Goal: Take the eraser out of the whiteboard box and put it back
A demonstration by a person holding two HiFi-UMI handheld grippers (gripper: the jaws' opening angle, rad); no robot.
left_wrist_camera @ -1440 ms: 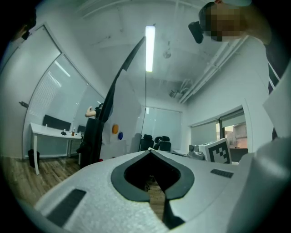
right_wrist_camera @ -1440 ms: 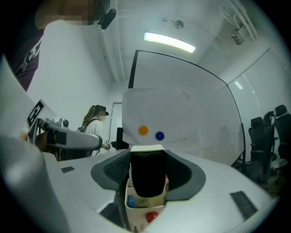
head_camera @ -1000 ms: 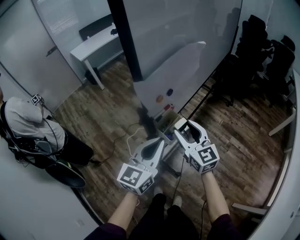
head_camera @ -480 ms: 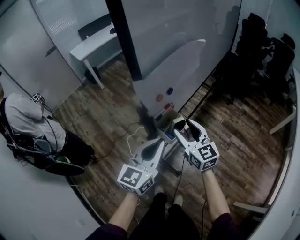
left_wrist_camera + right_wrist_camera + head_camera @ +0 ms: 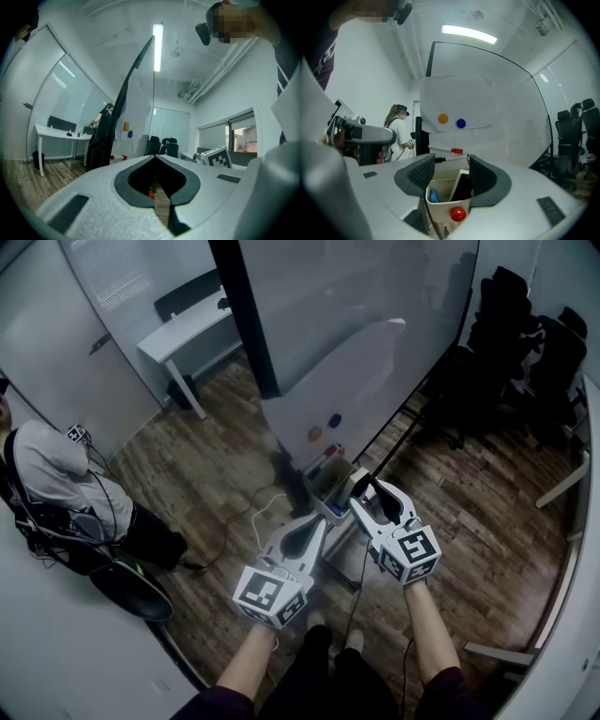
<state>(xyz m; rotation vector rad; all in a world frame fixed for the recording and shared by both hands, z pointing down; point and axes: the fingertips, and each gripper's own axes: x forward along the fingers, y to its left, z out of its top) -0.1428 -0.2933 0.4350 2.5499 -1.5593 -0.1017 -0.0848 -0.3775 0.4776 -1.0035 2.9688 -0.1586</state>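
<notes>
The right gripper (image 5: 451, 165) hangs with jaws wide apart, astride the rim of the whiteboard box (image 5: 440, 206), with spare room at the left jaw; the eraser (image 5: 462, 186) stands on end inside, its top leaning right, close to the right jaw; the left gripper (image 5: 154, 158) is closed on nothing, near the box

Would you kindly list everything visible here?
white whiteboard: one, white, ahead
cream whiteboard box: one, cream, under the whiteboard
flat black eraser: one, black, upright in the box
round red magnet: one, red, on the box front
orange round magnet: one, orange, whiteboard face
blue round magnet: one, blue, beside it
red-capped marker: one, white, on the board's tray
white desk: one, white, far left
black office chairs: several, black, far right
person in white shirt: one, left side
left gripper: one, white, shut, empty
right gripper: one, white, open, at the box
</notes>
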